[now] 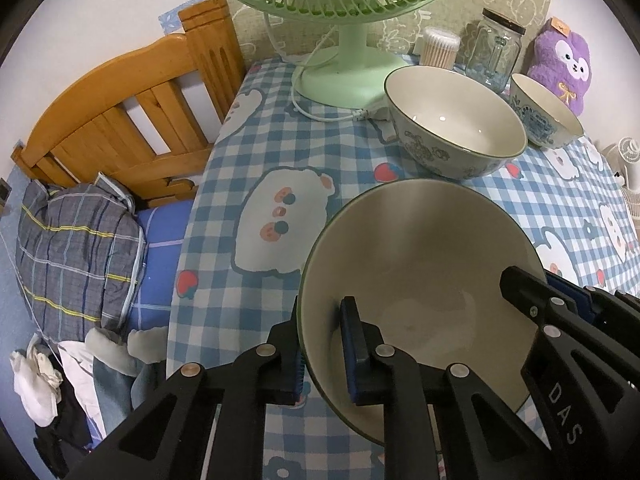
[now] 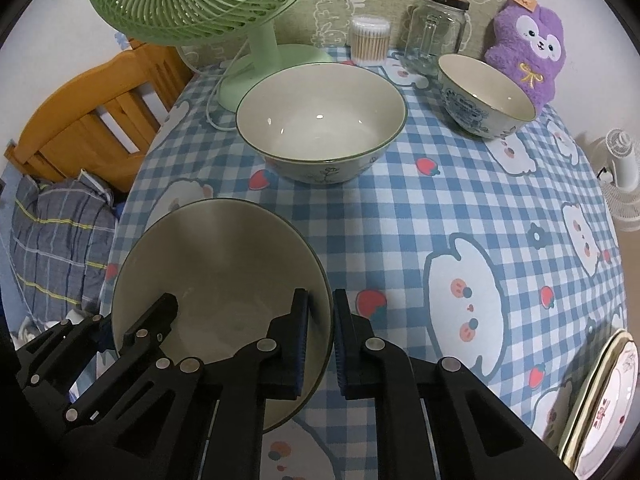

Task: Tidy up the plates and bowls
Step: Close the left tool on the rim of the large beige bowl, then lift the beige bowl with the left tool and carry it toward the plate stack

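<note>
Both grippers hold one cream bowl with a dark green rim [image 1: 420,264], also seen in the right wrist view [image 2: 220,256], near the table's front. My left gripper [image 1: 320,344] is shut on its left rim, one finger inside and one outside. My right gripper [image 2: 320,340] is shut on its right rim the same way, and shows in the left wrist view [image 1: 532,296]. A large flower-patterned bowl [image 2: 320,120] [image 1: 456,120] stands behind it. A smaller blue-patterned bowl [image 2: 484,96] [image 1: 544,112] stands at the back right. Stacked plates [image 2: 604,396] lie at the front right edge.
A green fan [image 2: 248,60] with a white cord, a tub of cotton swabs [image 2: 370,38], a glass jar [image 2: 436,28] and a purple plush toy [image 2: 528,44] line the back of the checked tablecloth [image 2: 460,208]. A wooden bed frame [image 1: 132,112] with bedding is left of the table.
</note>
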### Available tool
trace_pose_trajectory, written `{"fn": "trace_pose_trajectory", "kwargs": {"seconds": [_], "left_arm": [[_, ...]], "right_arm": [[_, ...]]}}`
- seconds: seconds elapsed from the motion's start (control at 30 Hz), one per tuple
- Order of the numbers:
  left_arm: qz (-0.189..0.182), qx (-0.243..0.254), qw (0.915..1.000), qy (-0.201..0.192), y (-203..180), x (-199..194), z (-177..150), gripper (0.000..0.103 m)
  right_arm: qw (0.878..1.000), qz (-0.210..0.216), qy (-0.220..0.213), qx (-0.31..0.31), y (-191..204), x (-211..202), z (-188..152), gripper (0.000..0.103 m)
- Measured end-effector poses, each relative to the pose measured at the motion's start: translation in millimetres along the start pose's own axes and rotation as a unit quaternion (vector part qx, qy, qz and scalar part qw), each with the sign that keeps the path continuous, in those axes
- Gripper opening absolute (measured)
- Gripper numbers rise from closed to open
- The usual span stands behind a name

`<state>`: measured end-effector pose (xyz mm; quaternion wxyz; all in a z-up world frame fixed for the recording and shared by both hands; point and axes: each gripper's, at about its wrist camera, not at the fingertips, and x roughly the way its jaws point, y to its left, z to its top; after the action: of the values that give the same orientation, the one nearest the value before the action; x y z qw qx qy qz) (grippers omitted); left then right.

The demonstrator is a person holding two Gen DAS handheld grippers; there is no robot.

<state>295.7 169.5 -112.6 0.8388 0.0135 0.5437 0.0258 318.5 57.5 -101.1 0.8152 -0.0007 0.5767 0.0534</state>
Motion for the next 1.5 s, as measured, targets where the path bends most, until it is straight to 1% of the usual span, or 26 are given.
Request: {"fn": "trace_pose_trajectory", "kwargs": {"seconds": [0.13,0.5,0.97,1.23,1.5], "left_arm": [[-0.009,-0.001,0.9999,0.008,-2,-1,-1,0.013],[-0.007,0.007,0.9999,-0.009,-26,-27,-10,0.013],[-0.014,0.007,0.9994,-0.030,-79,-71,-34,0.013],[-0.025,0.012,0.9990,-0.036,-112,-86,-53,0.013],[-0.033,0.016,0.9987,-0.037,-141,-92,-71,0.013]], "right_arm": [[1.000,-0.001,0.000,0.000,-5,-5,-3,0.014],[1.000,-0.001,-0.017,0.006,-32,-36,-17,0.014],[0.999,-0.008,-0.039,0.009,-86,-84,-48,0.014],[0.999,-0.017,-0.043,0.015,-119,-99,-71,0.014],[0.999,-0.019,-0.040,0.020,-146,-103,-92,0.014]]}}
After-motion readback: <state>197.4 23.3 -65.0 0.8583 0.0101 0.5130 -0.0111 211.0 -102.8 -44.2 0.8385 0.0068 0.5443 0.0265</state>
